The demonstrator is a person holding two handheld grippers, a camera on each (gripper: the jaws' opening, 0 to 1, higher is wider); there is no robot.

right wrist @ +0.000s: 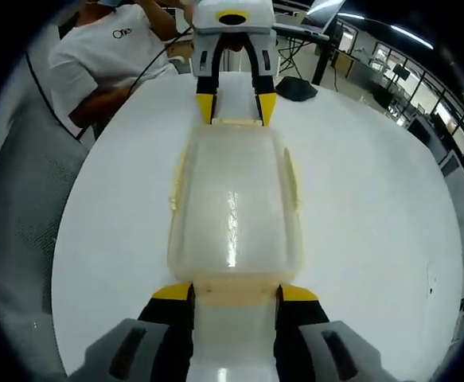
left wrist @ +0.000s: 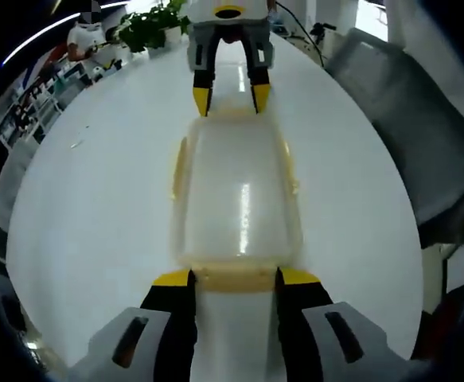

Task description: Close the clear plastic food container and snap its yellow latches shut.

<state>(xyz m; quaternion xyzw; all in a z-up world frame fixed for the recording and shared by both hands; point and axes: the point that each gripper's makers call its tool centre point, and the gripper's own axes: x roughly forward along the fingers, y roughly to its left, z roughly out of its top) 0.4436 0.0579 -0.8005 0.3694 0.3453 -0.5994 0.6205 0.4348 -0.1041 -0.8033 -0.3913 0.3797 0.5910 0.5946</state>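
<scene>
Clear container (left wrist: 235, 203), lid on, lies lengthwise on white table (left wrist: 96, 215) between left gripper (left wrist: 234, 278) and right gripper (right wrist: 233, 293). Each stands spread, tips flanking an end latch (left wrist: 235, 278). Likely best: press both ends inward evenly, no tilting.

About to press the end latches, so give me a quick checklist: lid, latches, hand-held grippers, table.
1. Lid on container: ok, it sits on top and looks level.
2. Left hand-held gripper at near end latch: ok, jaws either side of it.
3. Right hand-held gripper at opposite end latch: ok, jaws flank it.
4. End latches snapped: cannot tell.
5. Side latches snapped: cannot tell, seen edge-on.
6. Table beside container: ok, bare white surface.
</scene>
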